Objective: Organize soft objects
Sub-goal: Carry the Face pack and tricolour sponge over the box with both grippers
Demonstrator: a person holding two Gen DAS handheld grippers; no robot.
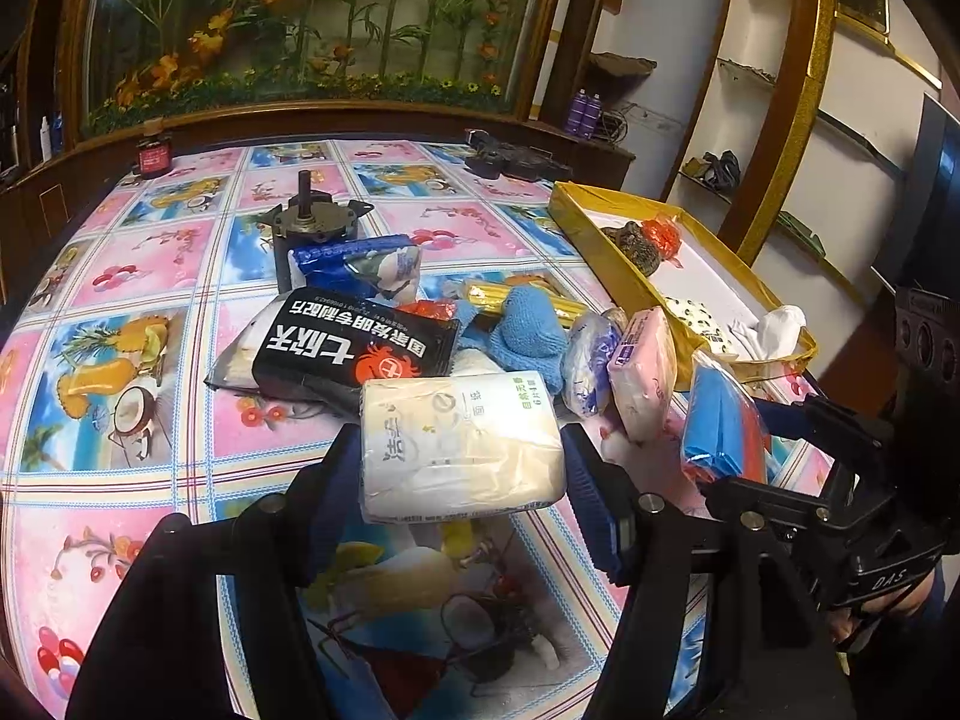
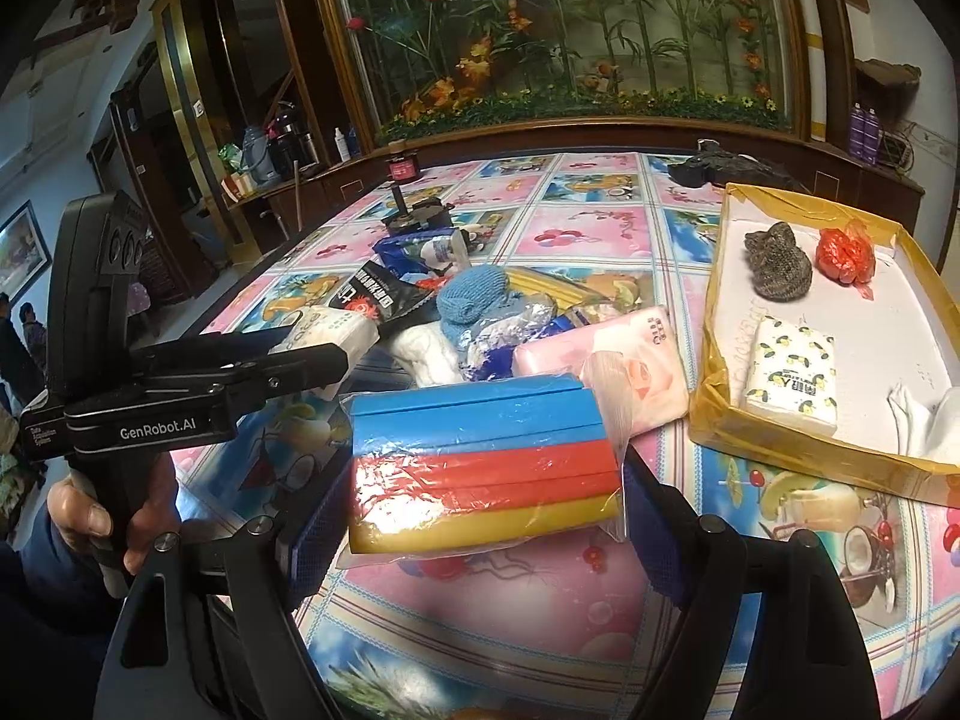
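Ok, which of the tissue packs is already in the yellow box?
The lemon-print tissue pack lies inside the yellow box. The white tissue pack is in the left gripper; the pink tissue pack lies on the table.

My left gripper (image 1: 462, 450) and right gripper (image 2: 486, 480) are matte black frames with ribbed blue pads (image 2: 654, 516), silver screws (image 2: 713, 523) at the finger pivots, and white lettering, "GenRobot.AI" and "DAS", along the side rails. My sleeve (image 2: 36, 594) is dark blue.

Warm indoor light; glare flashes on the sponge pack's wrap (image 2: 384, 492). Fisheye bends the tabletop (image 1: 120, 480); corners fall dark.
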